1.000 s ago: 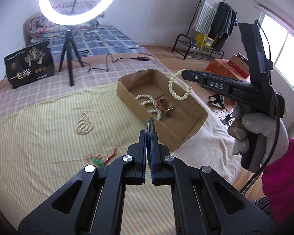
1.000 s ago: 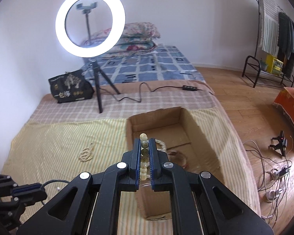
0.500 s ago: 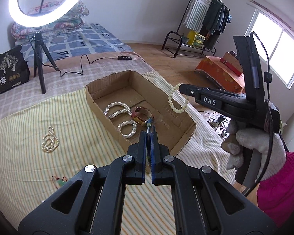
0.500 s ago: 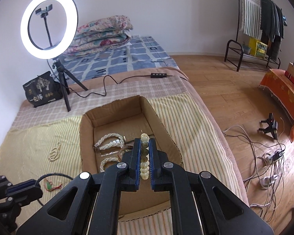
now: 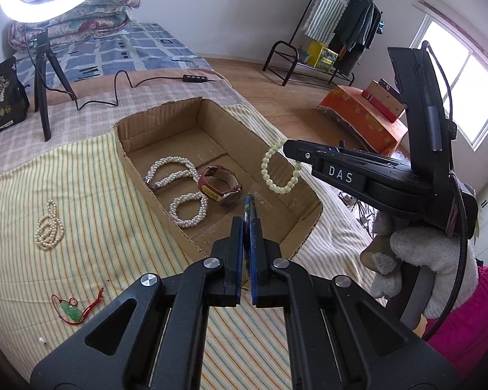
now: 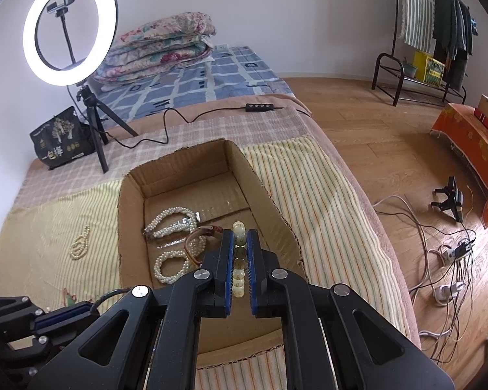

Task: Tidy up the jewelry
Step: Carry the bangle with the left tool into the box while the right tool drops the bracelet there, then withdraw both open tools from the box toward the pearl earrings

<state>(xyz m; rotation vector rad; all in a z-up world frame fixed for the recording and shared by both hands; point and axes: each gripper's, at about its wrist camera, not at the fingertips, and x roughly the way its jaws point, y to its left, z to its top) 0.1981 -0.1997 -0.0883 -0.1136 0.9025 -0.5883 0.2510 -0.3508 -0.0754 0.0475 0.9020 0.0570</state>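
Observation:
An open cardboard box lies on the striped cloth. It holds two pearl bracelets and a red-brown watch. My right gripper is shut on a pale green bead bracelet, which hangs over the box's right side. My left gripper is shut on a thin blue-green piece, seen edge-on above the box's near end. A pearl necklace and a red-corded green pendant lie on the cloth left of the box.
A ring light on a tripod and a black bag stand behind the box, with a cable and its controller beside them. The bed's edge drops to a wooden floor with loose cables on the right.
Both grippers have moved closer to the box and lower, so the box looks larger. The bead bracelet now hangs over the box's right side. Both stay shut.

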